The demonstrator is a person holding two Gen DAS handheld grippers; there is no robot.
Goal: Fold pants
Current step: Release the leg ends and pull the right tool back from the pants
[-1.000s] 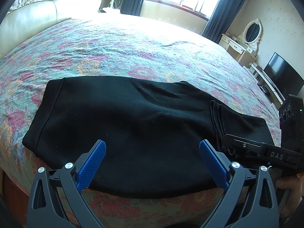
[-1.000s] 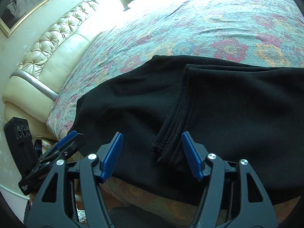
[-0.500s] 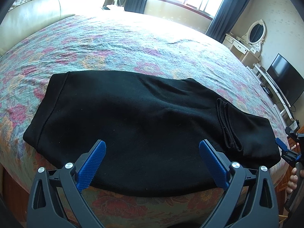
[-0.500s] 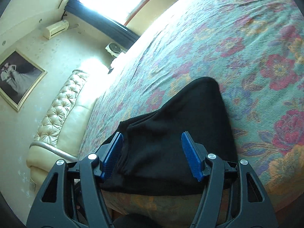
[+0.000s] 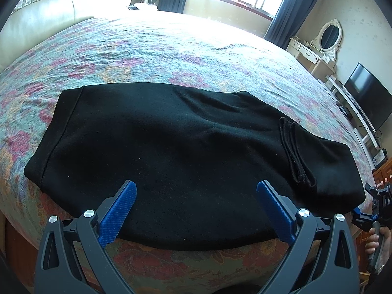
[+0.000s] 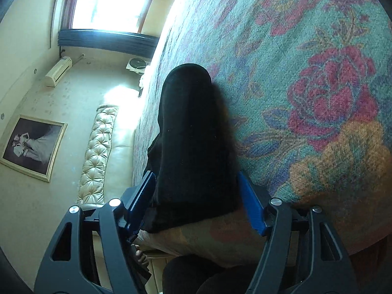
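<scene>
Black pants (image 5: 186, 152) lie folded lengthwise across the near edge of the floral bedspread (image 5: 156, 49), waistband at the left, cuffs (image 5: 296, 156) laid back on top at the right. My left gripper (image 5: 196, 208) is open and empty, just above the pants' near edge. My right gripper (image 6: 196, 203) is open at the right end of the pants (image 6: 193, 152), rolled sideways, its blue pads either side of the folded end. It also shows at the far right of the left wrist view (image 5: 374, 208).
The bedspread (image 6: 318, 98) extends far beyond the pants. A cream tufted headboard (image 5: 49, 12) is at the left. A dressing table with mirror (image 5: 318, 49) and a TV (image 5: 367, 95) stand along the right wall. The bed's front edge drops off just below the grippers.
My right gripper has swung off the cuffs to the right end of the pants and rolled onto its side. My left gripper has drawn back and risen slightly.
</scene>
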